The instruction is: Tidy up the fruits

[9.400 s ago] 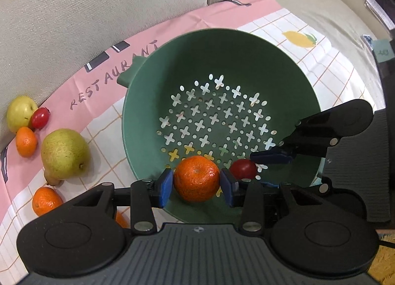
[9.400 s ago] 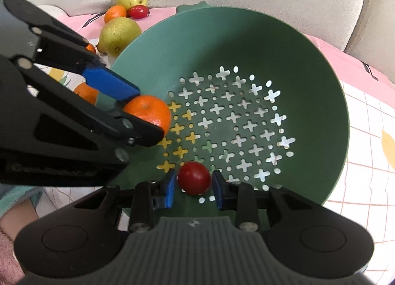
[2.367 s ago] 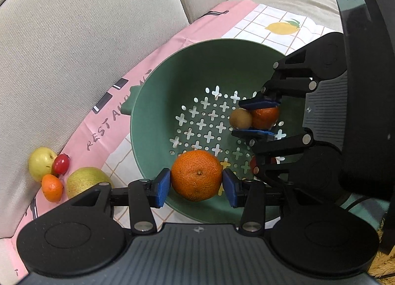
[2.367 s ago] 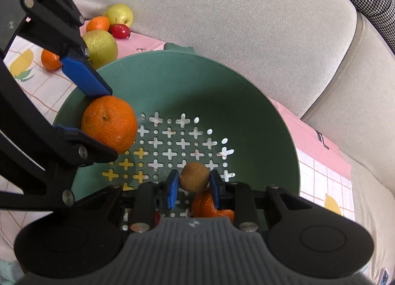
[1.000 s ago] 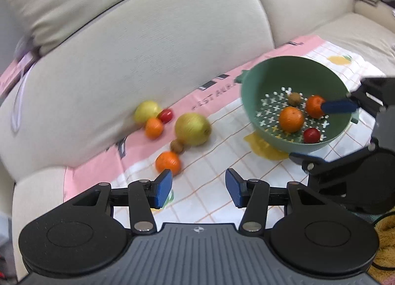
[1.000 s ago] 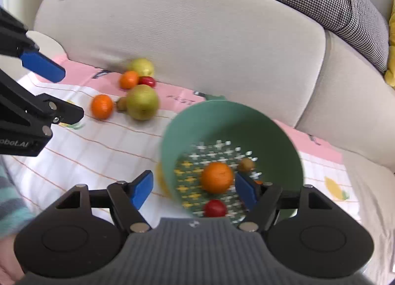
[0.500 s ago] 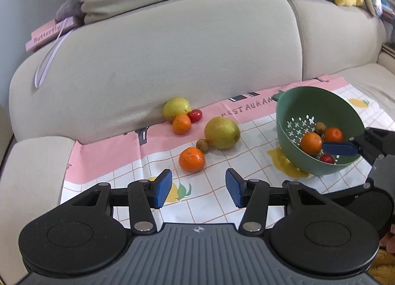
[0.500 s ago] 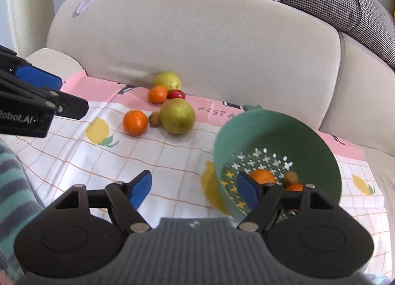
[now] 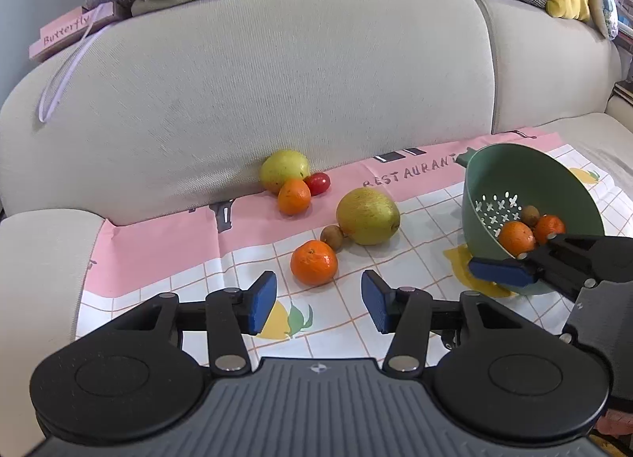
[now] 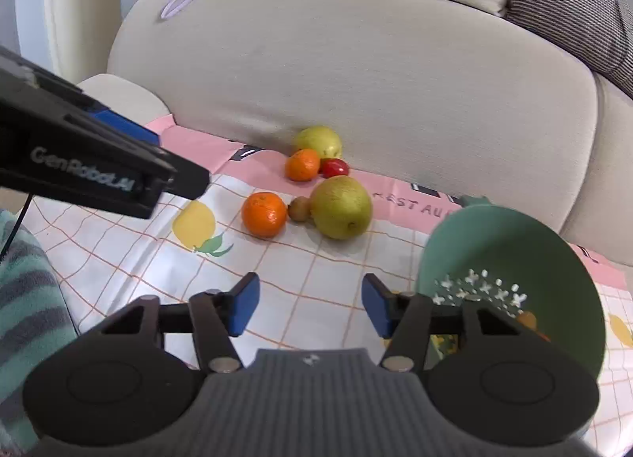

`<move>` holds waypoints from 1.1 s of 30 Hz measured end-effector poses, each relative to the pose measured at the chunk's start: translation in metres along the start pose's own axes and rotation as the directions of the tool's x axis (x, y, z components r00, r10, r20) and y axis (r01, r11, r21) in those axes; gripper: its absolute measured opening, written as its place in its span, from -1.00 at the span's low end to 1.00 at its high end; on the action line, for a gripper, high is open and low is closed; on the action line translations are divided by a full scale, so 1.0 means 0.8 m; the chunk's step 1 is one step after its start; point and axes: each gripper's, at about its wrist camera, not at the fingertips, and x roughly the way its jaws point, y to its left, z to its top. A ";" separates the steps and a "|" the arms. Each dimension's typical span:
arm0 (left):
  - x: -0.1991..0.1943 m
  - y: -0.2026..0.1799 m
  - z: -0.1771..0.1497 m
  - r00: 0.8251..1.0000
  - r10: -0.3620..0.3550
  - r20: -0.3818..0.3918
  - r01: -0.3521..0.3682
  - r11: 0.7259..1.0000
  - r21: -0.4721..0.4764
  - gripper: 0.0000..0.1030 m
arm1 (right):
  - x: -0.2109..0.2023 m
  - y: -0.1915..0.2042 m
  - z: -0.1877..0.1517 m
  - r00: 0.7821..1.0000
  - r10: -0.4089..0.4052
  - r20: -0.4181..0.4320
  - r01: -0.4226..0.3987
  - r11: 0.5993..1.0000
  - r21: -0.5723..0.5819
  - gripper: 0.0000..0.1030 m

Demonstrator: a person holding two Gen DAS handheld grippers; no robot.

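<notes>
A green colander (image 9: 554, 180) (image 10: 554, 259) stands at the right of the checked cloth, holding two oranges (image 9: 516, 237) and a kiwi (image 9: 529, 215). Loose on the cloth lie an orange (image 9: 313, 262) (image 10: 264, 214), a kiwi (image 9: 331, 236) (image 10: 298, 208), a large pear (image 9: 368, 215) (image 10: 341, 212), a small orange (image 9: 294, 196) (image 10: 302, 164), a red tomato (image 9: 318, 183) (image 10: 334, 167) and a yellow apple (image 9: 284, 170) (image 10: 318, 142). My left gripper (image 9: 318, 300) is open and empty, just short of the near orange. My right gripper (image 10: 310, 306) is open and empty beside the colander.
The cloth (image 9: 158, 251) lies on a beige sofa seat, with the backrest (image 9: 277, 81) right behind the fruit. A pink book (image 9: 65, 33) sits on top of the backrest. A striped towel (image 10: 23, 298) is at the left of the right wrist view.
Both grippers have left the colander, opened and pulled back. The orange and kiwi they held now lie in the colander. In the last half second both drifted a little toward the loose fruit.
</notes>
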 end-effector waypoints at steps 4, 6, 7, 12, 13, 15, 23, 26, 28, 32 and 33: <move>0.015 0.008 0.002 1.000 -0.021 -0.015 0.021 1.000 -0.016 0.11 | 0.018 0.002 0.004 1.000 0.010 -0.014 -0.011 1.000 -0.008 -0.12; 0.022 0.011 0.002 0.999 -0.032 -0.025 0.031 0.999 -0.026 0.10 | 0.025 0.003 0.005 1.000 0.013 -0.017 -0.014 1.000 -0.013 -0.17; 0.026 0.012 0.002 0.999 -0.036 -0.029 0.035 0.999 -0.029 0.09 | 0.029 0.003 0.006 1.000 0.015 -0.017 -0.015 1.000 -0.016 -0.17; 0.045 0.014 0.001 0.997 -0.061 -0.052 0.059 0.998 -0.038 0.02 | 0.047 0.001 0.007 1.000 0.018 -0.014 -0.018 0.999 -0.027 -0.20; 0.049 0.014 0.001 0.996 -0.066 -0.059 0.063 0.997 -0.040 0.01 | 0.050 0.000 0.007 1.000 0.017 -0.015 -0.018 0.999 -0.027 -0.20; 0.057 0.015 0.000 0.995 -0.075 -0.070 0.072 0.997 -0.042 -0.02 | 0.057 -0.002 0.008 1.000 0.017 -0.017 -0.018 1.000 -0.026 -0.20; 0.095 0.022 0.006 0.992 -0.077 -0.102 0.070 0.995 -0.072 -0.03 | 0.082 -0.007 0.012 1.000 0.004 -0.019 -0.005 0.999 -0.045 -0.22; 0.108 0.022 0.010 0.991 -0.077 -0.110 0.069 0.995 -0.069 -0.03 | 0.092 -0.010 0.018 1.000 -0.004 -0.016 0.003 0.998 -0.067 -0.22; 0.117 0.023 0.012 0.989 -0.087 -0.118 0.078 0.994 -0.080 -0.01 | 0.099 -0.011 0.022 1.000 -0.016 -0.006 0.016 0.996 -0.089 -0.20; 0.133 0.028 0.015 0.985 -0.099 -0.142 0.082 0.989 -0.121 0.04 | 0.115 -0.010 0.031 0.999 -0.054 0.004 0.054 0.987 -0.149 -0.09; 0.137 0.031 0.015 0.983 -0.104 -0.148 0.084 0.987 -0.134 0.07 | 0.119 -0.010 0.032 0.998 -0.067 0.007 0.068 0.984 -0.165 0.01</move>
